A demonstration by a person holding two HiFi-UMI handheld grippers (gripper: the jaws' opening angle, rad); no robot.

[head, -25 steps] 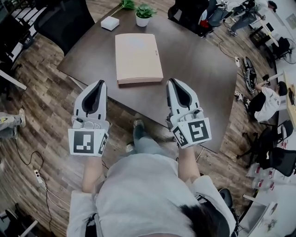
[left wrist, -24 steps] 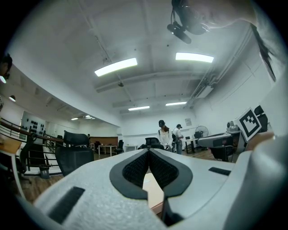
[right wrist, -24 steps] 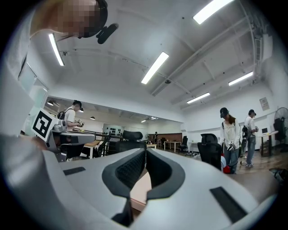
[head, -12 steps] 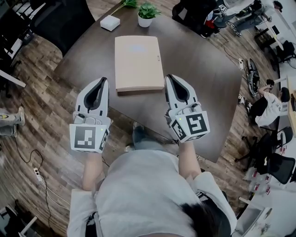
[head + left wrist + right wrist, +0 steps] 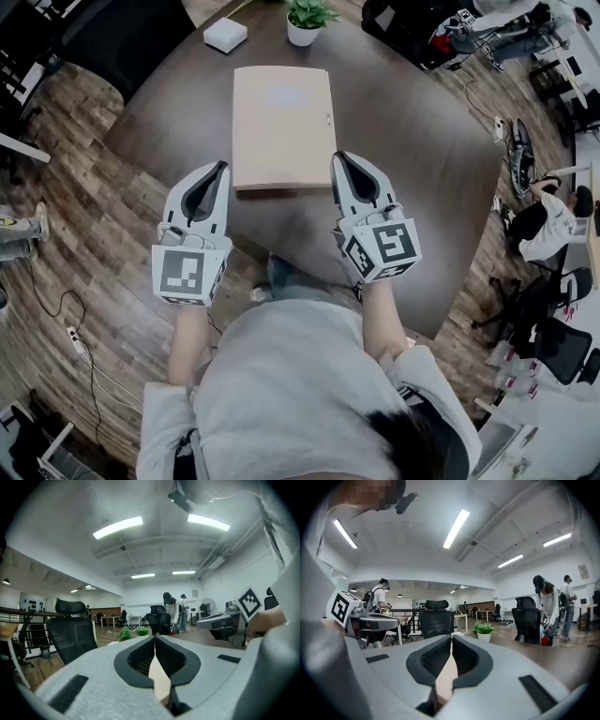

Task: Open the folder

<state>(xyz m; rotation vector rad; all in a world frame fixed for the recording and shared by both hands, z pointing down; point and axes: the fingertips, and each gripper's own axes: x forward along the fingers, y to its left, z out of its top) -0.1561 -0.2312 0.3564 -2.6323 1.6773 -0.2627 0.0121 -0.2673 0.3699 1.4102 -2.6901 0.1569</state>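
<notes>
Beige folder (image 5: 281, 127) lay closed on the counter (image 5: 403, 159), its long axis pointing away, between left gripper (image 5: 221, 167) and right gripper (image 5: 338, 157); both were pressed together, empty, equally near.

The left gripper (image 5: 220, 167) and the right gripper (image 5: 338, 157) share one build: a pale grey plastic shell, broad at the rear and narrowing to a point at the jaw tips. Inside each shell, a teardrop-shaped black lining carries ribbed pads (image 5: 139, 656), seen in both gripper views. Dark rectangular slots (image 5: 69, 693) are sunk into the shell on either side of the lining. At the rear of each gripper sits a white marker cube (image 5: 186, 274) printed with black square patterns. Just ahead of it are small round fittings (image 5: 184, 249). Behind the cubes, the person wears a light grey short-sleeved shirt (image 5: 281, 394) and has dark hair (image 5: 422, 442).
</notes>
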